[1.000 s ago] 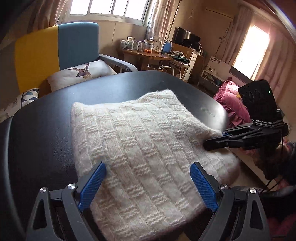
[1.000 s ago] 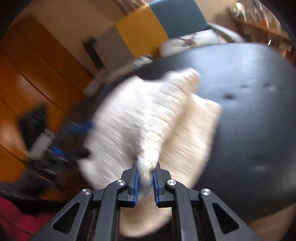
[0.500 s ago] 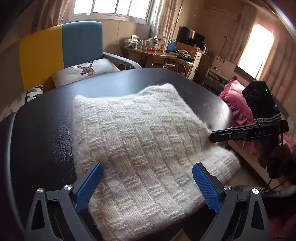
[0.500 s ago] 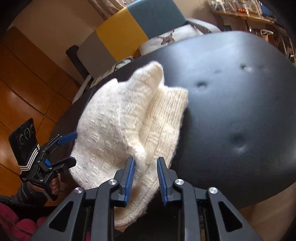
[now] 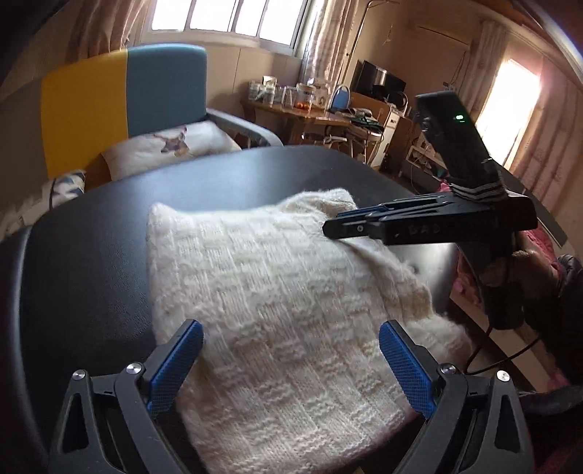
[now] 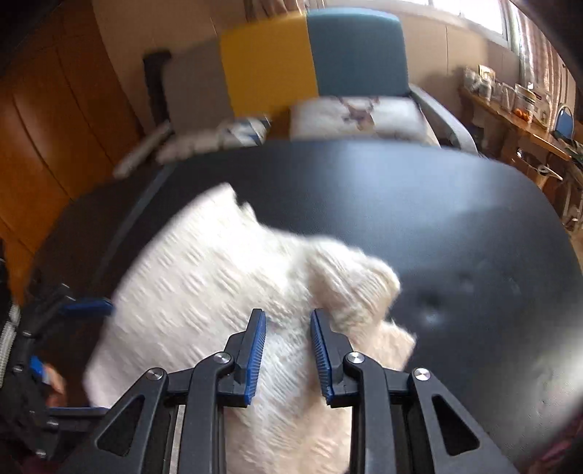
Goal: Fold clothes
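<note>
While the folded cream knitted sweater lies on the black padded worktop, the right gripper hovers nearer its raised edge, fingers slightly apart, the left gripper wide apart.

A yellow and blue armchair is standing just behind the black bench, with a white deer-print cushion lying on its seat. A second patterned cushion is sitting to the left of the armchair. Right of the armchair, a wooden side table is carrying jars and small clutter, under a bright window with pale curtains hanging beside it. Further right of the armchair, a dark screen is standing on a cabinet. In the right wrist view, orange wooden panelling is showing left of the armchair.
</note>
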Available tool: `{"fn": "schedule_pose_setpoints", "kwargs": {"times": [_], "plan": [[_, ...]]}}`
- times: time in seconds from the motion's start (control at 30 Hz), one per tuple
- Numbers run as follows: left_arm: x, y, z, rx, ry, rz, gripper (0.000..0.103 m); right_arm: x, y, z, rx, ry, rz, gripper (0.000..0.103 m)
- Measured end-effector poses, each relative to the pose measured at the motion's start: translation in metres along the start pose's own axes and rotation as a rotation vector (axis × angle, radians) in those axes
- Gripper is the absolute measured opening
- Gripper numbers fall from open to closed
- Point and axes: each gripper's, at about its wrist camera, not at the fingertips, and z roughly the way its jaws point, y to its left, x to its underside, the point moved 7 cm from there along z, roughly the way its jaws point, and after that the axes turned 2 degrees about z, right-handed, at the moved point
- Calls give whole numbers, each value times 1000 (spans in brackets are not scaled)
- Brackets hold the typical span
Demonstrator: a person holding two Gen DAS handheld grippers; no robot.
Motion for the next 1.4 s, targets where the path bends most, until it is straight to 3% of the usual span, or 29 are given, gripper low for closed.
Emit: {"fn": "schedule_pose_setpoints", "kwargs": {"times": [0.03,0.1,0.23,0.4,0.57,0.7,0.83,0.93,1.07,1.17,1.3,1.4], "plan": [[8,-1,6,-4,12,2,99,13,-9,7,17,12,7,22],[20,-7,13,-50,-3,38,99,28,-24,4,-31,-39,77,22],[24,-14,18,-86,-23,53,101,37,-35,2,-89,-82,146,23],[10,-2,0,7,-55,-53,102,37,-33,2,-68,-98,130,22],[-8,42,-30,55,-102,-218,101,37,-36,1,-109,-128,179,23],[-15,81,-26,134,-63,-369,101,36,-39,-2,-159,-149,214,25],[-20,102,-6,243,-17,-495,101,30,-47,-17,-281,-186,344,26],[-22,106,11,281,29,-526,101,34,-59,-37,-450,-253,479,32],[-19,110,28,268,97,-519,102,67,-74,-41,-603,-138,618,41],[-14,106,37,296,138,-517,102,103,-88,-36,-728,-42,795,42],[-17,98,42,352,140,-511,102,130,-100,-22,-725,8,911,42],[-18,93,46,352,147,-490,102,133,-93,-7,-741,46,950,46]]}}
